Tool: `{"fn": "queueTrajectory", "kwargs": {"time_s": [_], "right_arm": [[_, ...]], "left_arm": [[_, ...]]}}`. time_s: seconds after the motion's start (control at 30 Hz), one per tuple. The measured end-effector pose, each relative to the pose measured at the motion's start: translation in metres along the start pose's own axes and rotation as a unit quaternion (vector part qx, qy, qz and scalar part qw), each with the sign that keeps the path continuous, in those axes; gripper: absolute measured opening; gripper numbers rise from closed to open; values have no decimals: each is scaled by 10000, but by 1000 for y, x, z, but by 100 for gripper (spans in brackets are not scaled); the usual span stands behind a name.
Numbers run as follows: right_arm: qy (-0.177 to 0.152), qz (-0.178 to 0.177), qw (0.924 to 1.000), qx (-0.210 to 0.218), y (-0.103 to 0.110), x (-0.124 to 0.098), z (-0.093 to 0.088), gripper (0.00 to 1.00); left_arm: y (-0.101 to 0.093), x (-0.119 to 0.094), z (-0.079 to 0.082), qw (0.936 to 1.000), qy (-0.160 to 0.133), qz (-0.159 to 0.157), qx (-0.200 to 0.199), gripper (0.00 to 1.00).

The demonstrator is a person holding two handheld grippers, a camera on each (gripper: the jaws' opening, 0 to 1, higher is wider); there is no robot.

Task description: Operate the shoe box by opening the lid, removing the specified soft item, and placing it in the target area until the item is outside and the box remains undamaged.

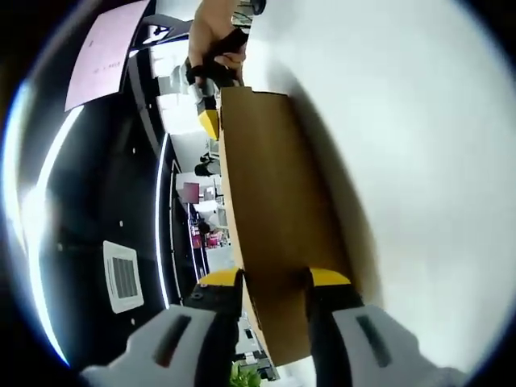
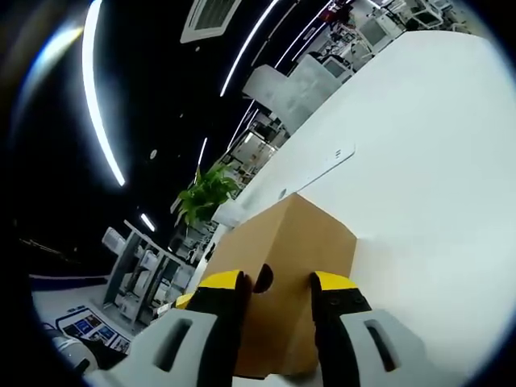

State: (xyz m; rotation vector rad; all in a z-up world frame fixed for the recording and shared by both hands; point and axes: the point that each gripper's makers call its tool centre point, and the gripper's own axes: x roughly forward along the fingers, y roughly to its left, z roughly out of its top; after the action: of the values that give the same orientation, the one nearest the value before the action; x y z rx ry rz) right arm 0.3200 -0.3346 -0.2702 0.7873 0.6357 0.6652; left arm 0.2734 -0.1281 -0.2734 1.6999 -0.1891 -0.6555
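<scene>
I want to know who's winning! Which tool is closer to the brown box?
Neither: it's a tie. The left tool clamps one end of the brown box; the right tool clamps the other end.

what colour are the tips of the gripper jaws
Yellow, on black jaws gripping the brown cardboard box; clearest in the right gripper view, on the right gripper.

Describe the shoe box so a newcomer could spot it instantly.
Start at the big white table. The shoe box stands on it, plain brown cardboard, with a small round hole in the end facing the right tool. Nothing else here is brown, and both tools close on it, the left tool gripping the opposite end.
</scene>
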Motion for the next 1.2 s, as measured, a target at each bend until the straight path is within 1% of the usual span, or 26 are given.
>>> {"fn": "queueTrajectory", "kwargs": {"time_s": [0.33,0.63,0.77,0.8,0.83,0.9,0.97,1.0,1.03,1.1,1.13,1.17,1.2], "right_arm": [[-77,9,10000,31,1,0,0,33],[-88,42,9999,-70,1,-1,0,33],[-37,6,9996,-280,4,-5,-3,34],[-35,7,9991,-425,7,-7,-3,36],[-62,15,9974,-711,12,-10,-3,36],[-63,29,9954,-953,22,-14,-3,36],[-161,-23,9919,-1259,30,-17,0,37],[-185,-79,9890,-1466,32,-19,2,38],[-257,-186,9813,-1900,38,-23,6,39],[-296,-260,9758,-2151,44,-26,6,41],[-349,-261,9719,-2314,50,-28,7,42],[-405,-227,9654,-2564,58,-30,9,42],[-470,-263,9625,-2658,60,-33,12,42]], "left_arm": [[0,0,0,10000,-3,43,19,31],[1,-1,1,10000,-27,59,-29,30],[1,-2,2,10000,-64,54,-53,30],[2,-2,2,9999,-66,47,-70,30],[2,-2,2,9999,-64,38,-85,30],[1,-2,0,9999,-73,39,-100,30],[0,-3,-3,9999,-85,40,-112,30],[0,-3,-3,9999,-86,41,-112,30],[0,-3,-3,9999,-87,52,-122,30],[0,-3,-4,9999,-92,49,-133,30],[0,-4,-5,9998,-98,45,-138,30],[-1,-4,-7,9998,-105,46,-139,30],[-1,-4,-8,9998,-109,53,-147,30]]}}
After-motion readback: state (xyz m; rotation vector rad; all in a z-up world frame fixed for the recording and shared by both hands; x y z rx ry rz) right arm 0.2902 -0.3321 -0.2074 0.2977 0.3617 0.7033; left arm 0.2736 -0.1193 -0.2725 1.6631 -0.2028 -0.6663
